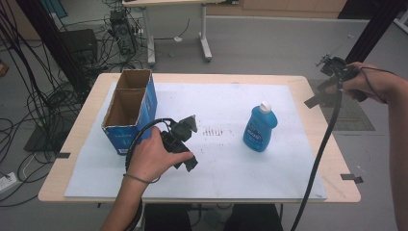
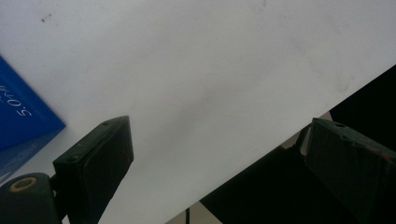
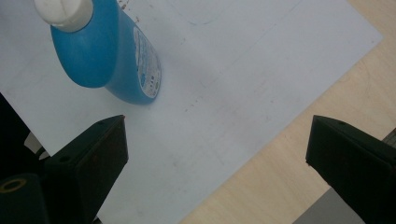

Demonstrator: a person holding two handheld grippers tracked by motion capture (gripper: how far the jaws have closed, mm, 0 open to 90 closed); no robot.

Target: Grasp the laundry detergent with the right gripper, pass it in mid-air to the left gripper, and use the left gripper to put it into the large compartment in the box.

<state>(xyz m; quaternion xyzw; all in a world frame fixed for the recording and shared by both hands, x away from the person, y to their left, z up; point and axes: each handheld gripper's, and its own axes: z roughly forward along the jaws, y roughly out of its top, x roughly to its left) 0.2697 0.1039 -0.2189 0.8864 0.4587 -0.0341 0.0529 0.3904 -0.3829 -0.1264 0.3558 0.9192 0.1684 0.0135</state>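
Observation:
A blue bottle (image 1: pixel 260 127) with a white cap stands upright on the white sheet (image 1: pixel 226 166), right of centre. An open blue cardboard box (image 1: pixel 130 103) with two compartments stands at the sheet's left end. My left gripper (image 1: pixel 189 143) hovers low just right of the box, open, with nothing between its jaws; its own view has the box's blue corner (image 2: pixel 18 121) beside the left gripper (image 2: pixel 219 126). My right gripper (image 1: pixel 321 82) is raised over the table's far right edge, open and holding nothing. In its own view the right gripper (image 3: pixel 219 122) looks down at the bottle (image 3: pixel 107 60).
The wooden table (image 1: pixel 332 144) shows as a bare border around the sheet, with black tape marks (image 1: pixel 351 178) at its edges. Behind it on the floor are cables, a computer case (image 1: pixel 122 31) and a desk's legs (image 1: pixel 206 43).

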